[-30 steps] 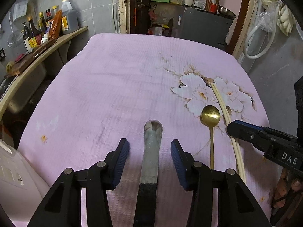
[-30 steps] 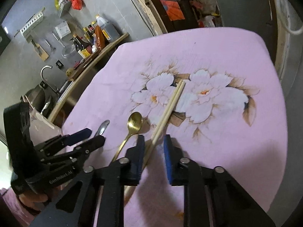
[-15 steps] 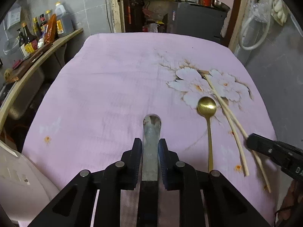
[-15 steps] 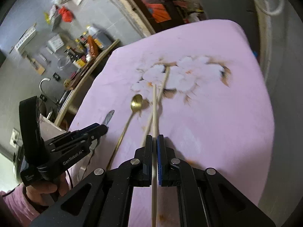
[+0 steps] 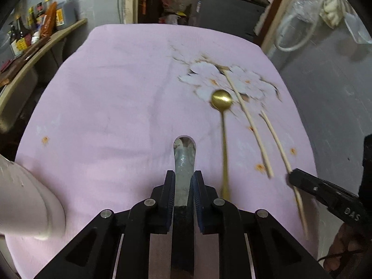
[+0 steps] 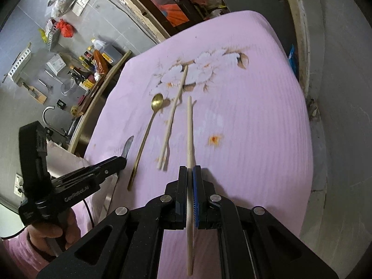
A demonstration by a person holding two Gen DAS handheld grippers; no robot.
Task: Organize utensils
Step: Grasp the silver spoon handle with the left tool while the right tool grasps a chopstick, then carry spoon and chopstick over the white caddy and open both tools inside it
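Note:
My left gripper [image 5: 183, 181] is shut on a steel knife [image 5: 184, 158] with a black handle, its blade pointing forward above the pink cloth; it also shows in the right wrist view [image 6: 129, 145]. My right gripper [image 6: 190, 174] is shut on one pale chopstick [image 6: 190, 130] and holds it above the cloth; this chopstick also shows in the left wrist view [image 5: 279, 144]. The other chopstick [image 6: 173, 114] lies on the cloth beside a gold spoon [image 6: 148, 130]. In the left wrist view the spoon [image 5: 222, 100] and lying chopstick [image 5: 248, 121] are right of the knife.
The pink flowered tablecloth [image 5: 116, 93] covers the table. A white rounded object [image 5: 28, 204] sits at the left front edge. A counter with bottles [image 5: 46, 21] runs along the left. A grey wall [image 6: 344, 93] stands close on the right.
My left gripper closed on the knife and lifted it. My right gripper closed on one chopstick and raised it away from the other, drawing it toward the near right.

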